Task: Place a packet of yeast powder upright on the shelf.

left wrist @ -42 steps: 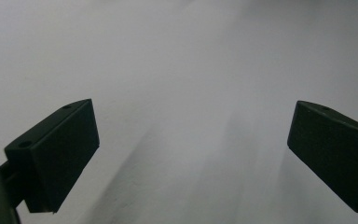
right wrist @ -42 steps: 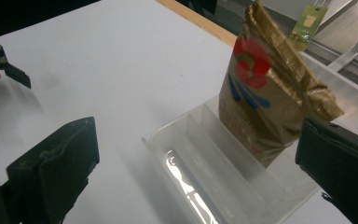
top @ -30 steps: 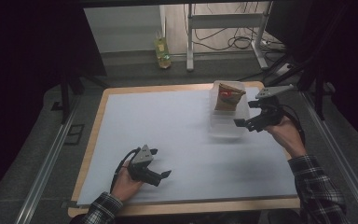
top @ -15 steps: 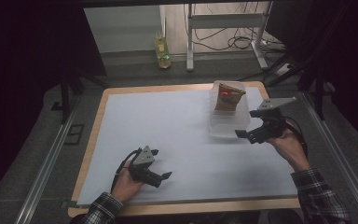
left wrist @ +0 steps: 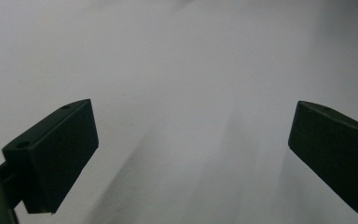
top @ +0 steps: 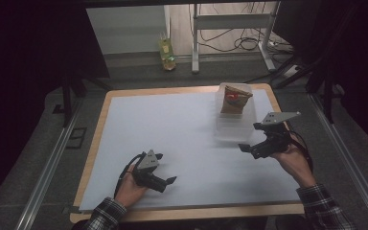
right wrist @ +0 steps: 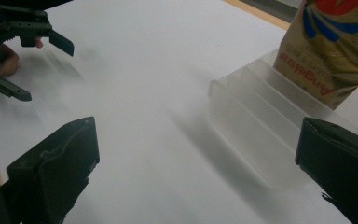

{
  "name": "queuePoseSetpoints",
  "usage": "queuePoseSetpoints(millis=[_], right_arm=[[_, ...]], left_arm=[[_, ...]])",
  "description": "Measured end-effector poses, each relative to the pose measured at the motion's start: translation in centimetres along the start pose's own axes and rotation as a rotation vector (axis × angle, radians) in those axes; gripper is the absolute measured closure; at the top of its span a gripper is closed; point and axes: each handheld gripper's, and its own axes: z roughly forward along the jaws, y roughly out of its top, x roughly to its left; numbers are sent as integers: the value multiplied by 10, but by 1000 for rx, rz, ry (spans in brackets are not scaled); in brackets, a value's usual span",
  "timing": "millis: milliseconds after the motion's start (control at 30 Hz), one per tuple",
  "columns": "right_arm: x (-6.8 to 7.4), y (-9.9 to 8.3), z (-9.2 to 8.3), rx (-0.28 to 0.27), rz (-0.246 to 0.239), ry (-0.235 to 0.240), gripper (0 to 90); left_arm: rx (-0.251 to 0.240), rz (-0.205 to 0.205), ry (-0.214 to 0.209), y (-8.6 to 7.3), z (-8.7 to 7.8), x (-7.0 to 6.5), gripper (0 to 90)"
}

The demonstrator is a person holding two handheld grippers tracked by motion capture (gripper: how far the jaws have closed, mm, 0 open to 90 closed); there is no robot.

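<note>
Clear plastic rack (top: 233, 125) sits at the far right of the white mat (top: 172, 129), a gold bag (top: 235, 99) standing upright in its far end. We note the right gripper (top: 249, 148) just near-right of the rack, jaws wide apart, holding nothing. The left gripper (top: 165, 168) rests at the near left, well apart from the rack, jaws wide and empty.
</note>
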Motion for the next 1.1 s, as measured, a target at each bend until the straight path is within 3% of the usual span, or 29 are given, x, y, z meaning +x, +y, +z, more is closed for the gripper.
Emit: queuePoseSetpoints(millis=[467,1100], right_arm=[[20,-15,8,-13,-7,28,0],[48,-34,21,16,-21,69,0]], left_arm=[[0,-1,1,0,0,0,16],[2,-3,-1,0,-1,0,16]])
